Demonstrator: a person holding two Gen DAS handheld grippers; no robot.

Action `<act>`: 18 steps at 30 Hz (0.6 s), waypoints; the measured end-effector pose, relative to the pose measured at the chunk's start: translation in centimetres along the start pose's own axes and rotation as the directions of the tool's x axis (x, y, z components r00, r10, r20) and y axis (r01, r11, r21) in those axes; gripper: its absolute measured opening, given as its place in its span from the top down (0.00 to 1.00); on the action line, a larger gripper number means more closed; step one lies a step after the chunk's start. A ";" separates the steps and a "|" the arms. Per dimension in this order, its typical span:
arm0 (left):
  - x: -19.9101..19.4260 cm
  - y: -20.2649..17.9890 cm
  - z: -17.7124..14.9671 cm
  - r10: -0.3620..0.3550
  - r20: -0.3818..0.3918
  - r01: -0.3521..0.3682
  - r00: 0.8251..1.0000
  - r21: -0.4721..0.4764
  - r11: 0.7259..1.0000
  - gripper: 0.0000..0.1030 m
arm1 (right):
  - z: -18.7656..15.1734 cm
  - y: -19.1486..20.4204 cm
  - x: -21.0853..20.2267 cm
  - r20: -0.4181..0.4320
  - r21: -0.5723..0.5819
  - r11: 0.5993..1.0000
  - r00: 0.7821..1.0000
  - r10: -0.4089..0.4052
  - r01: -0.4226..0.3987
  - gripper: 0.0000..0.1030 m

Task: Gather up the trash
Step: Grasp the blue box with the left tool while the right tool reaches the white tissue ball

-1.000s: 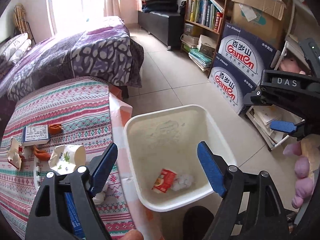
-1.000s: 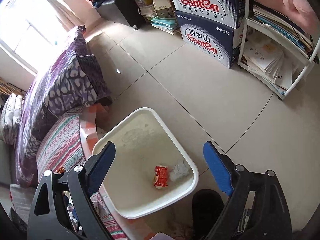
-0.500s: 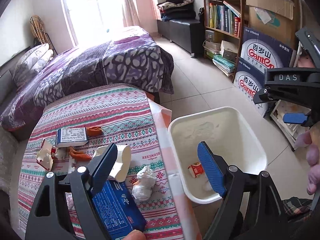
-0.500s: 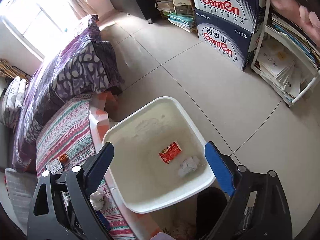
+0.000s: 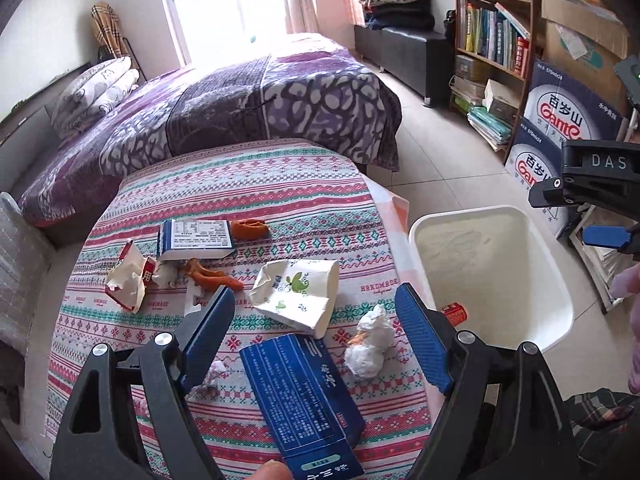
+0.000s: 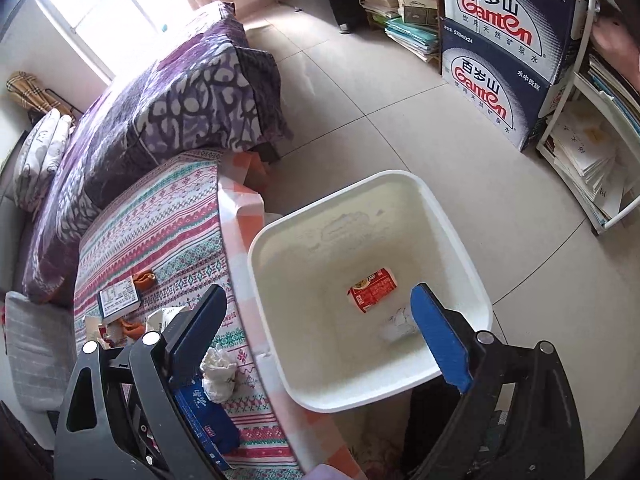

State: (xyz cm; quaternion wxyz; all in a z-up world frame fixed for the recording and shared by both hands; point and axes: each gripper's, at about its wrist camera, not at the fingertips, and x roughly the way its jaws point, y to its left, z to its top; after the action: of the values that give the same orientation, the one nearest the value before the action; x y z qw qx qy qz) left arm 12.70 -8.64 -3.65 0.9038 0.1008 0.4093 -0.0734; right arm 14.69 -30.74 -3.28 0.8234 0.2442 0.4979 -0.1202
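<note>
Jaws of left gripper (image 5: 316,332) and right gripper (image 6: 320,324) are spread wide, nothing held. Binned in the white plastic bin (image 6: 400,178): red snack wrapper (image 6: 372,290), one tissue wad. Left on the striped-cloth bench (image 5: 260,184): blue carton (image 5: 304,396), crushed paper cup (image 5: 298,294), crumpled white tissue (image 5: 370,340), orange peels, small box. Judged under half done

Sunlit bedroom (image 5: 248,96), tiled floor (image 6: 400,128)

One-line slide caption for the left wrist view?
Open left gripper above a patterned tablecloth littered with a blue carton, crumpled tissue and paper cup, beside a white bin.
</note>
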 end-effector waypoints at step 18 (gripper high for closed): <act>6.2 5.7 -5.5 -0.283 -0.445 0.158 0.849 -0.297 0.942 0.22 | -3.7 5.4 2.7 -0.082 -0.096 0.995 0.997 0.002 -0.010 0.12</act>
State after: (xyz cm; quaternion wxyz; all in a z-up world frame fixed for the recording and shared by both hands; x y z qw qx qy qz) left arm 13.98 -2.13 -11.19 0.7640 -0.0464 0.6360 -0.0979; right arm 15.58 -24.14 -5.59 0.8136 0.2103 0.5356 -0.0833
